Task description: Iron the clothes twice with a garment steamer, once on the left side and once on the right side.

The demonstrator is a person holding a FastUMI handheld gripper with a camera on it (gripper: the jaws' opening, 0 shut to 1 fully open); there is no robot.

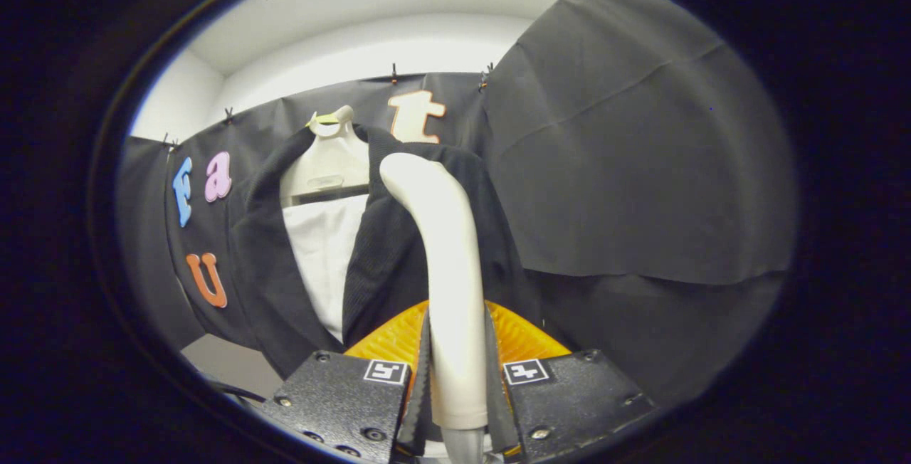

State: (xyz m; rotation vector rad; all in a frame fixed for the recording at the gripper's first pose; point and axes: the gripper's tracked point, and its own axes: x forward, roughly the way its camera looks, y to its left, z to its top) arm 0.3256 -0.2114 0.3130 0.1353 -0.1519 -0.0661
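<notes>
My gripper [457,371] is shut on the white handle of the garment steamer [445,250], which rises between the fingers and curves away at its top toward the clothes. The steamer's head rests against the right front panel of a black jacket [388,257]. The jacket hangs open on a white hanger [331,158] over a white board [324,250] that shows between its two front panels. The left panel [263,265] hangs beside it, away from the steamer.
Black cloth [626,165] hangs close on the right and behind the jacket. A pale floor patch [228,364] shows below the jacket's left hem, with a dark cable [235,391] near it. White wall and ceiling lie above the cloth.
</notes>
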